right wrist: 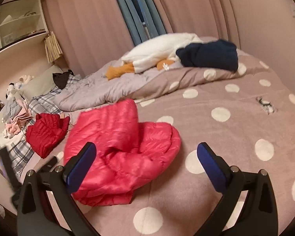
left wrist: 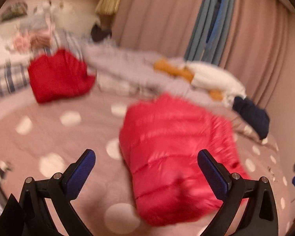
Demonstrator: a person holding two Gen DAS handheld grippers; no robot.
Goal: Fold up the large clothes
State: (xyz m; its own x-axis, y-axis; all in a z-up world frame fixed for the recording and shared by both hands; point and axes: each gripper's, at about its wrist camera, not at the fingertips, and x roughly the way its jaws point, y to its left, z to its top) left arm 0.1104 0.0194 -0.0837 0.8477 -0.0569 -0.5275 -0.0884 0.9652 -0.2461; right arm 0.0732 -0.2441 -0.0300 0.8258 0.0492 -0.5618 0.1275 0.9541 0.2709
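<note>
Left wrist and right wrist views: both tongs spread wide, pink puffer jacket lying loose

Left wrist view: left gripper (left wrist: 146, 161) is hovering with its blue pads (left wrist: 212, 174) spread wide, gripping nothing. The frame is smearing with motion blur, so I cannot tell whether either finger is brushing fabric. Directly ahead, between and beyond the fingers, the pink puffer jacket (left wrist: 177, 153) is lying in a bundle on the polka-dot bedspread (left wrist: 49, 129).

Right wrist view: right gripper (right wrist: 146, 153) is also standing wide open and empty. Its left-hand finger is overlapping the jacket's near edge in the picture; contact cannot be confirmed. The pink puffer jacket (right wrist: 120, 149) is sitting partly folded, one quilted panel flopped over another, left of centre on the polka-dot bedspread (right wrist: 236, 137).

Further out: a red quilted garment (right wrist: 45, 135) is lying folded beside plaid bedding; a white garment (right wrist: 157, 51) and a navy garment (right wrist: 208, 55) are resting on the rolled-back duvet (right wrist: 100, 90) near the curtains.

Handling judgement:
- Jacket is looking light, soft and puffy, with a shiny shell that is probably slippery.
- Padding is likely springing back, so folds may be needing pressing down.
- Best hold: pinching a hem or seam edge, where layers are thinner, rather than the puffed middle.
</note>
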